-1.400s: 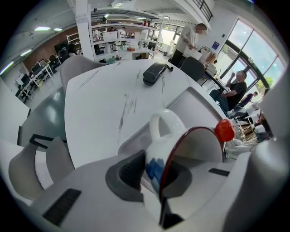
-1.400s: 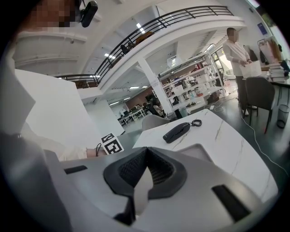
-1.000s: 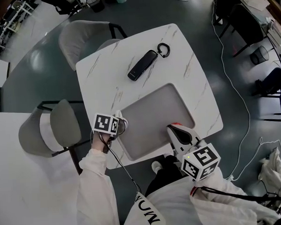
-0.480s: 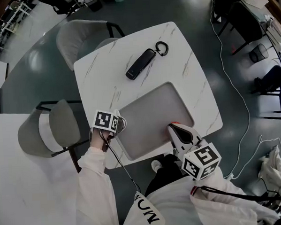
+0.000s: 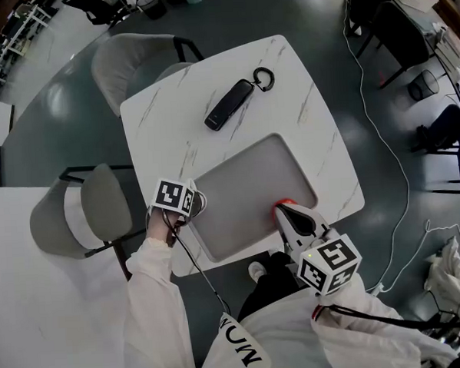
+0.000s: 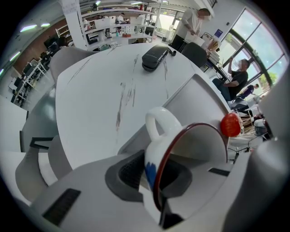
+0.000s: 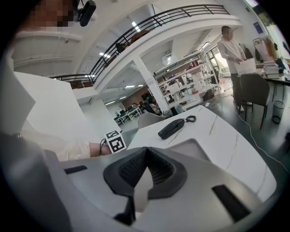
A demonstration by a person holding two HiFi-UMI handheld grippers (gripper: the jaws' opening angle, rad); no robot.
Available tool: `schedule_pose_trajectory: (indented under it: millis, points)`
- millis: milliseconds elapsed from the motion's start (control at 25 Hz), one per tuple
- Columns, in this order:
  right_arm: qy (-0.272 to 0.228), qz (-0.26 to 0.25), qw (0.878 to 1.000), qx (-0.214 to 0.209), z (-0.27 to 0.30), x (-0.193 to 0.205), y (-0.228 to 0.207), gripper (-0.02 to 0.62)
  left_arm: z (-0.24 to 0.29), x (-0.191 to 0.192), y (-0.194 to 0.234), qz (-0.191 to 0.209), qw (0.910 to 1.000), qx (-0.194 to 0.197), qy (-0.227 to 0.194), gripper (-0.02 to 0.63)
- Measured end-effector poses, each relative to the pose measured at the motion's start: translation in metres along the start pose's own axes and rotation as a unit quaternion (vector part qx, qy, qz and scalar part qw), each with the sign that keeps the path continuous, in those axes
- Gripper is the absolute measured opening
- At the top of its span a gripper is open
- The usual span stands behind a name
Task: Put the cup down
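Left gripper [image 6: 156, 183]: jaws clamped on the cup [image 6: 195, 147] wall at the rim, one pad inside, one outside. With a rim pinch like this the cup hangs tilted, mouth turned sideways, handle [image 6: 159, 120] pointing away from the fingers. It hangs at the near-left edge of the grey mat [image 6: 199, 95]; contact with the mat is not readable. Judgement: right it before release. The left forearm reaches in low over the table [image 5: 180, 113] edge.

Right gripper [image 7: 144, 176]: jaws pressed together, nothing between, parked at the mat's near edge to leave room.

Far beyond both fingertips: black case [image 6: 155, 56].
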State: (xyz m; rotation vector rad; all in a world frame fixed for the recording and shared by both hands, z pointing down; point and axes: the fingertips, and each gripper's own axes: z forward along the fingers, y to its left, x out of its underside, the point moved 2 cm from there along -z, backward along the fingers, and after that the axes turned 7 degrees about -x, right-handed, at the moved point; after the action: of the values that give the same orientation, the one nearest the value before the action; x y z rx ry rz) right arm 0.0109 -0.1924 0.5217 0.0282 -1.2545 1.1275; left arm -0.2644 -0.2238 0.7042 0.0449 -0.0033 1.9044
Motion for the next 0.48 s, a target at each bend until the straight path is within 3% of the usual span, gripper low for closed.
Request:
schedule_pose_trajectory:
  millis: [480]
  points:
    - [0.008, 0.004, 1.0, 0.004, -0.0033, 0.0025, -0.0056, 0.005, 0.002, 0.0015, -0.0033, 0.011, 0.9999, 0.004, 0.012, 0.035]
